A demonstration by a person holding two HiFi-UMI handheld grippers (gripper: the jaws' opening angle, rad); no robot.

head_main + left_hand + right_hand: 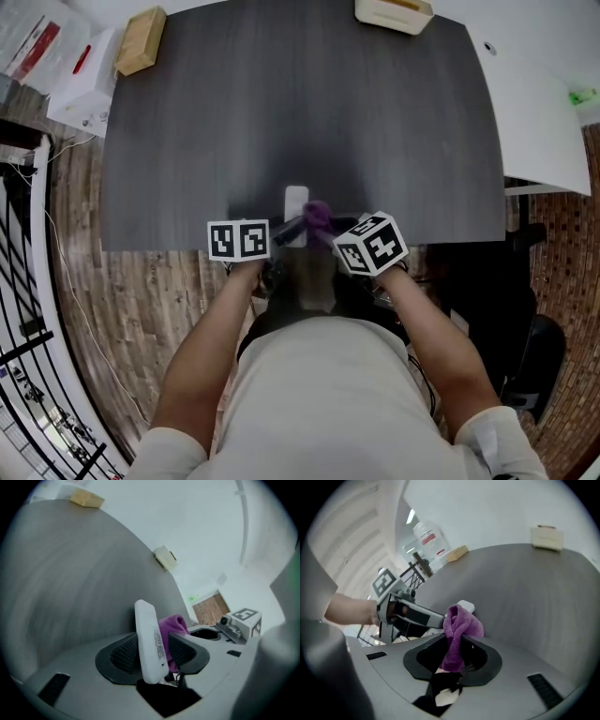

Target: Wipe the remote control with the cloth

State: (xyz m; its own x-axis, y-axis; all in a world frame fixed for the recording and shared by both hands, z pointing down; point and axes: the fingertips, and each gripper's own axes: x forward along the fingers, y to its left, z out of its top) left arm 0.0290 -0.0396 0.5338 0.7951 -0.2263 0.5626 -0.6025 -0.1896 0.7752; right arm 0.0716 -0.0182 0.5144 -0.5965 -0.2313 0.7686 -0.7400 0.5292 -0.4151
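Left hand-held gripper [152,651] clamped, right one [453,656] pinching

Table [281,122] wide open ahead; block [141,39] far left, box [394,13] far right; left gripper [289,230] and right gripper [330,231] crowd the near edge.

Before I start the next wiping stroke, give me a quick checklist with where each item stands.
1. Fingers of the left gripper clamp the remote control: ok.
2. Fingers of the right gripper pinch the purple cloth: ok.
3. Cloth lies against the remote's side, seen in the left gripper view: ok.
4. The wooden block and cream box sit well away, at the far edge of the table: ok.
5. Which parts of the remote are already wiped: cannot tell.
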